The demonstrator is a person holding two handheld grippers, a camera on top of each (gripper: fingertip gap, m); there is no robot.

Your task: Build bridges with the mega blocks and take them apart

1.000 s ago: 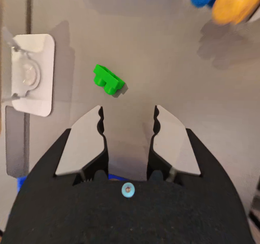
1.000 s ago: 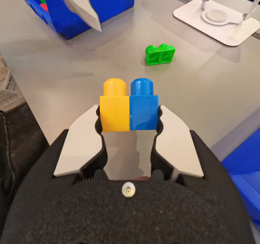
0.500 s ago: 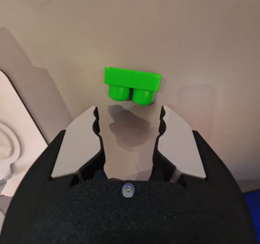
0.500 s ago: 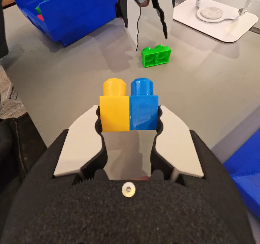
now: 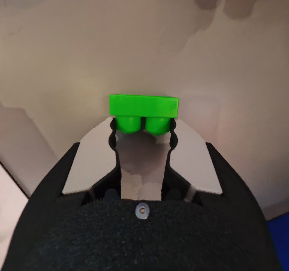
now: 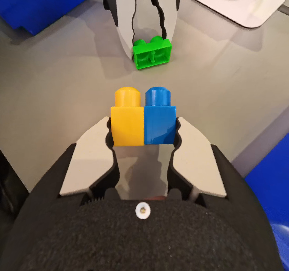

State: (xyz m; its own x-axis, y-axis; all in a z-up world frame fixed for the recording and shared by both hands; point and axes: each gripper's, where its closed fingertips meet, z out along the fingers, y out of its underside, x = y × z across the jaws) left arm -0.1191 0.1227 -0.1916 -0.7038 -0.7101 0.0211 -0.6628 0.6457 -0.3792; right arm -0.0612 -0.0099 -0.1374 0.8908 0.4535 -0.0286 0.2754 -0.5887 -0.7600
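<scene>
A green two-stud block [image 5: 143, 107] lies on its side on the grey table [image 5: 140, 44], studs toward my left gripper. My left gripper [image 5: 143, 120] is shut on it, its fingertips pressing the outer sides of the two studs. In the right wrist view the same block [image 6: 152, 53] shows its hollow underside, with the left gripper [image 6: 149, 48] coming down on it from behind. My right gripper [image 6: 143, 123] is shut on a yellow block [image 6: 127, 126] and a blue block [image 6: 159, 126] side by side, studs pointing away, held above the table.
A blue bin [image 6: 39, 2] stands at the far left. A white pad with a clear stand [image 6: 234, 2] lies at the far right. Another blue container [image 6: 273, 177] sits past the table edge at the right. My hands' fingertips stand some 15 cm from each other.
My left gripper has moved forward onto the green block and its fingers have closed on the studs. My right gripper has moved closer to the green block, still holding the yellow and blue blocks.
</scene>
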